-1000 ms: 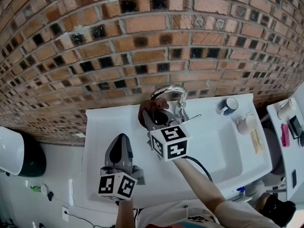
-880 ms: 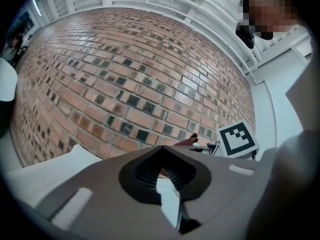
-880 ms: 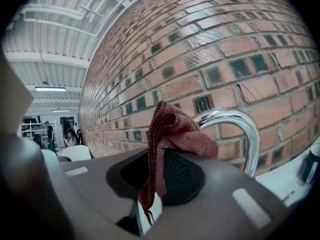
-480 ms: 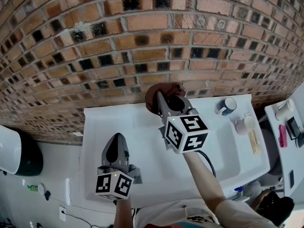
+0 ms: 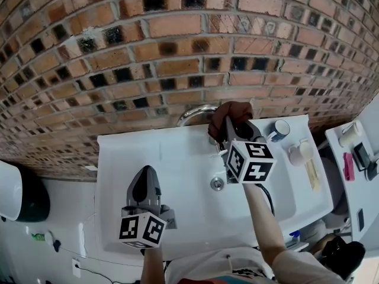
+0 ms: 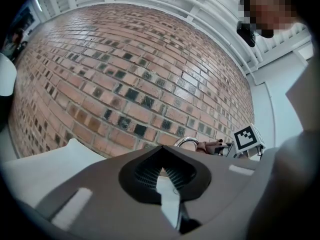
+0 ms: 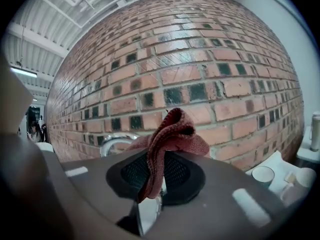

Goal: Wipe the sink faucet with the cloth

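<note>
Now, right gripper [image 7: 156,181]: pressed shut on a fold of the dark red woven cloth [image 7: 170,134], which bunches up above the jaws.
My left gripper [image 6: 162,173]: jaws together with nothing between them. I hold it over the near left part of the white ceramic sink [image 5: 118,158], well apart from the work.
Where the cloth is: up at the right end of the curved chrome faucet [image 5: 195,112], close under the red-brown brick wall [image 5: 177,40].
Risk, grip: I judge that only a narrow fold is pinched, so dragging it along the metal could tug the dark red woven cloth out of the jaws.
Risk, contact: the bunch is loose and stands off the jaw tips. If I press at the wrong angle, hard plastic may rub the chrome instead of fabric.
Risk, neighbours: a small pale round cup [image 5: 283,130] stands near on the ledge to the right, and a wide swing of my wrist could knock it.
Hidden: in the head view my gripper and the bunch cover the faucet's base and right end, so I cannot tell whether fabric is touching metal.
Hard to make out: in the right gripper view only part of the chrome arc shows, left of the bunch.
</note>
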Demonstrator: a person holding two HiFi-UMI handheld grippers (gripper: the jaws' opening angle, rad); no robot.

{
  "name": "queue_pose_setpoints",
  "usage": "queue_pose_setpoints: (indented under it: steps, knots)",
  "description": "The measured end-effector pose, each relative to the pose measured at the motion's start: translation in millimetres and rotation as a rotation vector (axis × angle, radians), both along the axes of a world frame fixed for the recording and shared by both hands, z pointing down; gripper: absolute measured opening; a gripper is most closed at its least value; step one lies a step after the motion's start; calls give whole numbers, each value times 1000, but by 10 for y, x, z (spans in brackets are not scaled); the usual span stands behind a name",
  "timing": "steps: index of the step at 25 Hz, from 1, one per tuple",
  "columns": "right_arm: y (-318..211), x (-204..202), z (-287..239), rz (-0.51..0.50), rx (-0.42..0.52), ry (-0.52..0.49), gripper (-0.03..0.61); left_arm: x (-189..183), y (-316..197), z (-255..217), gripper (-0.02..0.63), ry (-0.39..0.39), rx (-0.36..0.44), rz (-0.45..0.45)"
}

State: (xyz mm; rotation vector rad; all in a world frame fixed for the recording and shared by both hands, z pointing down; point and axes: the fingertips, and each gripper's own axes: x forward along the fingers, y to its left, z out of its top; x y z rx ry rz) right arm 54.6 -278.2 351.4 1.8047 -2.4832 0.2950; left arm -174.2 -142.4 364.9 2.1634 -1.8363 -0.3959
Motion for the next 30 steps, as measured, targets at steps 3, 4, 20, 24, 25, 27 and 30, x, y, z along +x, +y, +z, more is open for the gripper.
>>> queue_pose_setpoints:
  steps: [3, 4, 20, 24, 25, 27, 30]
  knots:
    - [15, 26, 336, 16, -87, 43, 45, 10, -22, 28, 5, 0, -11, 6]
    - [23, 5, 450, 9, -118, 47, 44, 12, -31, 40, 5, 1, -14, 8]
    - [110, -489, 1478, -101, -456, -80, 46, -61, -100, 211, 5, -4, -67, -13]
    - [111, -511, 1517, -111, -463, -81, 46, -34, -123, 245, 5, -7, -74, -5]
    - [112, -524, 1524, -114, -465, -82, 46, -25, -127, 250, 5, -8, -75, -3]
    - [116, -541, 1541, -118, -470, -87, 46, -6, -134, 256, 5, -10, -76, 0]
    - [118, -552, 1556, -120, -475, -93, 46, 3, -141, 251, 5, -11, -76, -1]
